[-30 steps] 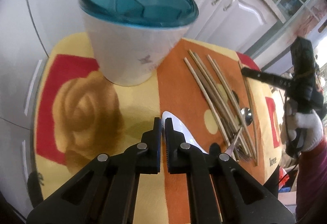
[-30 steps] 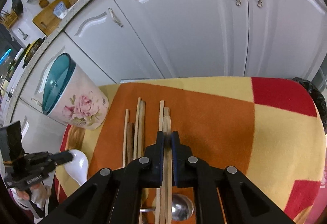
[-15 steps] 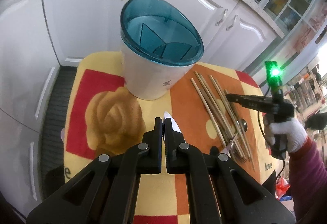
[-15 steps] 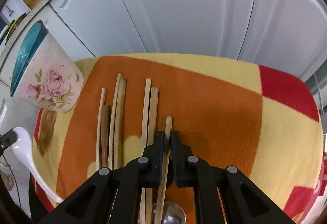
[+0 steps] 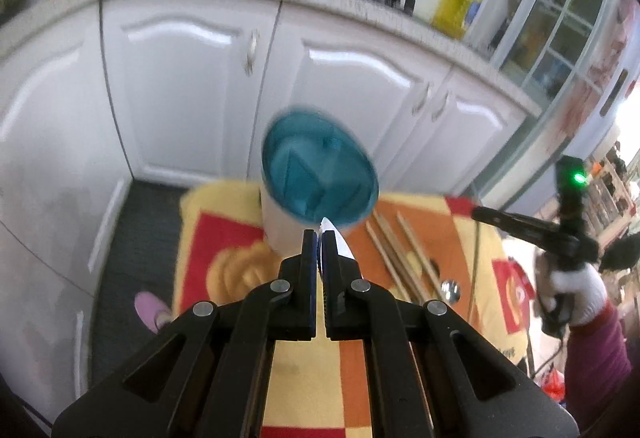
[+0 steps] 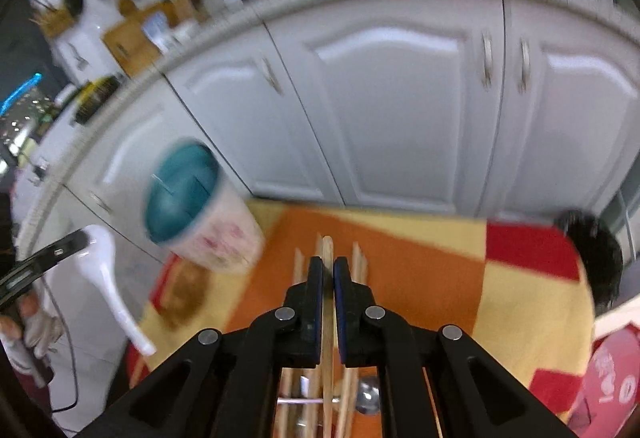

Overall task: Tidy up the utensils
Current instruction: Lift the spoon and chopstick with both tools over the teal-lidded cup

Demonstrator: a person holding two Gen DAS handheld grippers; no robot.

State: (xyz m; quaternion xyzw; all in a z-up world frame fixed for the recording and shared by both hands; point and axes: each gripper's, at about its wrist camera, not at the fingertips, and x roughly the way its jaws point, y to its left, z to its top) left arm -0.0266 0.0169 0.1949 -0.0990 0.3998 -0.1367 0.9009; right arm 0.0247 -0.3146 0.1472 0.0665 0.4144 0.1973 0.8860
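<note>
My left gripper (image 5: 319,238) is shut on a white ceramic spoon (image 5: 340,242), held high above the table; the spoon also shows in the right wrist view (image 6: 102,270), hanging from the left gripper (image 6: 82,238). The white floral holder with the teal divided top (image 5: 318,174) stands below and ahead of it, and shows in the right wrist view (image 6: 192,210). My right gripper (image 6: 328,266) is shut on one wooden chopstick (image 6: 328,254), lifted above the other chopsticks (image 6: 356,262). In the left wrist view the right gripper (image 5: 480,215) is at the right.
The table wears an orange, yellow and red cloth (image 6: 432,270). More chopsticks (image 5: 404,258) and a metal spoon (image 5: 450,288) lie on it. White cabinet doors (image 5: 192,90) stand behind. A pink slipper (image 5: 150,312) is on the dark floor.
Both grippers have risen well above the table. The left carries the white spoon up over the holder. The right has lifted one chopstick off the pile.
</note>
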